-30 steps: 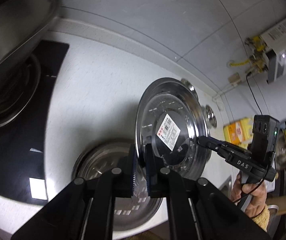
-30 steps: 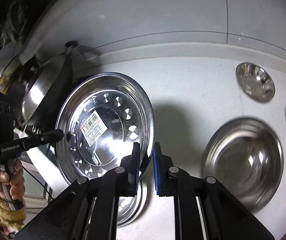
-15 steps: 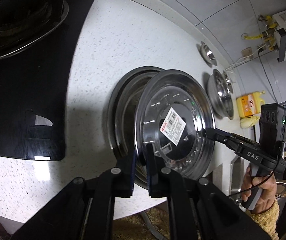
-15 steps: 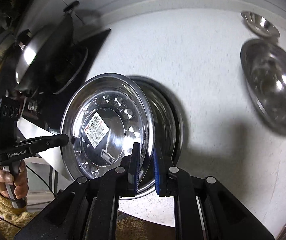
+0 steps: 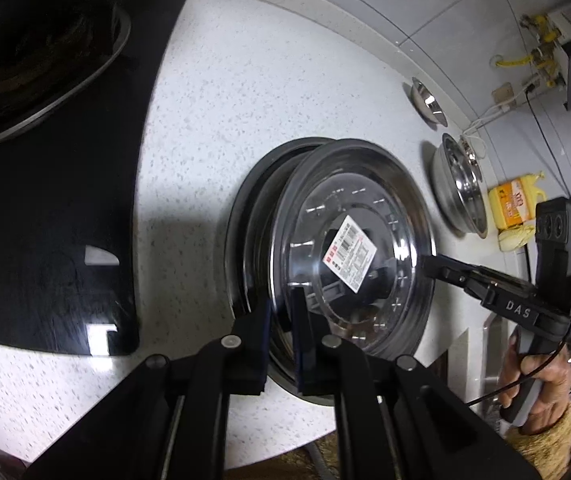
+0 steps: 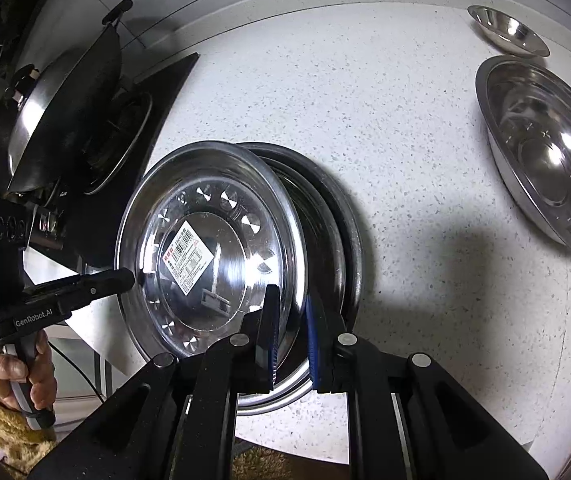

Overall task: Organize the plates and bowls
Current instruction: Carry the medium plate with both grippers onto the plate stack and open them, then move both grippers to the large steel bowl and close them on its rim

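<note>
The speckled white countertop (image 6: 405, 200) carries a black hob (image 5: 65, 200) with a lidded wok (image 6: 65, 92), a large steel bowl (image 6: 545, 160) and small steel bowls (image 6: 505, 32) near the wall. A labelled steel plate (image 6: 209, 248) tilts over another plate (image 6: 341, 240) lying on the counter. The left gripper (image 5: 281, 328) and right gripper (image 6: 291, 332) each clamp its rim, on opposite sides
</note>
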The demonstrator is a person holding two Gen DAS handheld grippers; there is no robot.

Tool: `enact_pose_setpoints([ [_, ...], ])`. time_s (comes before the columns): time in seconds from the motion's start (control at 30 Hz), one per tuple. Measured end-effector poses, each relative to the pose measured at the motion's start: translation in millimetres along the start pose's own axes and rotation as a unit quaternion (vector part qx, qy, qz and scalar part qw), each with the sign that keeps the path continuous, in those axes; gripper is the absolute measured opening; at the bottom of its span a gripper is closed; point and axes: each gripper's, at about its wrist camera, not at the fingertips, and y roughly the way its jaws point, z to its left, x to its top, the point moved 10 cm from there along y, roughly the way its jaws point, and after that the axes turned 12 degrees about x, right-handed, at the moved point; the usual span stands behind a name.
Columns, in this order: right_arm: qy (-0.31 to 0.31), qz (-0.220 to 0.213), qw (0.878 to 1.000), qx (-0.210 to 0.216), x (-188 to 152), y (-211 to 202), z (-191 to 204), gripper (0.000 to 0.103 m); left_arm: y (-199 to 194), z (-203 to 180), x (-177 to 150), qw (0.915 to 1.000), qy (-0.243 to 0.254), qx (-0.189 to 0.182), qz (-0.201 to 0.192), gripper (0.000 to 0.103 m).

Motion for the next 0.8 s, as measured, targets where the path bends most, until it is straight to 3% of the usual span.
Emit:
enact_pose_setpoints([
  [0.17,-0.001,-0.007,1.0,-0.006,4,-4,-3,0.012,-1,-1,6,0.9991,0.022,0.028,-0.021,0.015],
  [0.3,-0.012,-0.019,1.0,-0.013,7,-11,4,0.012,-5,3,10,0.9986,0.022,0.034,-0.035,0.029],
  [0.47,-0.019,-0.037,0.999,0.001,11,-22,12,0.013,-17,4,15,0.9975,0.016,0.036,-0.059,0.031],
  [0.53,-0.017,-0.043,0.999,0.006,10,-27,13,0.018,-24,4,18,0.9972,0.007,0.03,-0.068,0.032],
  [0.67,-0.015,-0.053,0.998,0.014,9,-38,10,0.03,-35,0,21,0.9967,-0.01,0.022,-0.078,0.045],
  [0.8,-0.016,-0.073,0.997,0.014,10,-61,-2,0.044,-47,-17,22,0.9962,-0.03,0.004,-0.082,0.047],
])
